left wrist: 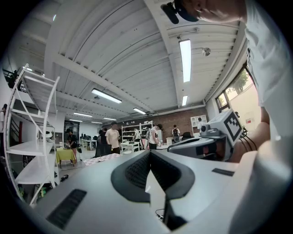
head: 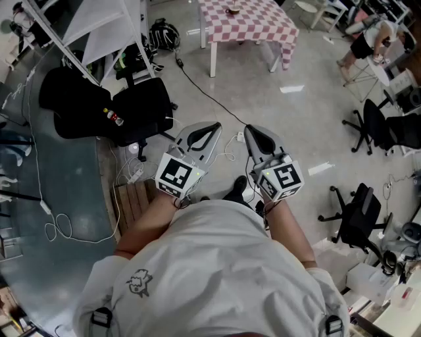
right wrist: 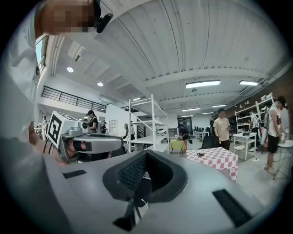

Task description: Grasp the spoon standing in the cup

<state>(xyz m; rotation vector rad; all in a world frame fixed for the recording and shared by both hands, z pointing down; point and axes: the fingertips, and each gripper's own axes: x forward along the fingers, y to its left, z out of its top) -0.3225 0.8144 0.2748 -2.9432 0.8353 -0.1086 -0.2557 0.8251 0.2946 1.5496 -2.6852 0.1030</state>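
- At the far end of the room, well apart from both grippers, a checked table (head: 247, 23) is seen, with a small dark cup (head: 231, 10) standing on it.
- The spoon cannot be made out at this range and is only presumed to be in that cup.
- Left gripper (head: 212, 126): the jaws are pressed tip to tip and nothing is held.
- Right gripper (head: 252, 131): the jaws are likewise closed, with nothing between them.
- Both are held close to the body and pointed forward.
- Handling, as judged: the spoon is expected to be light, stiff and slick. The cup is probably light enough to be tipped by a sideways pull.
- Hold is best taken on the handle above the rim, with the pads laid across its flat faces and the lift made straight up.
- Before that, the table must be approached and one gripper's jaws opened.
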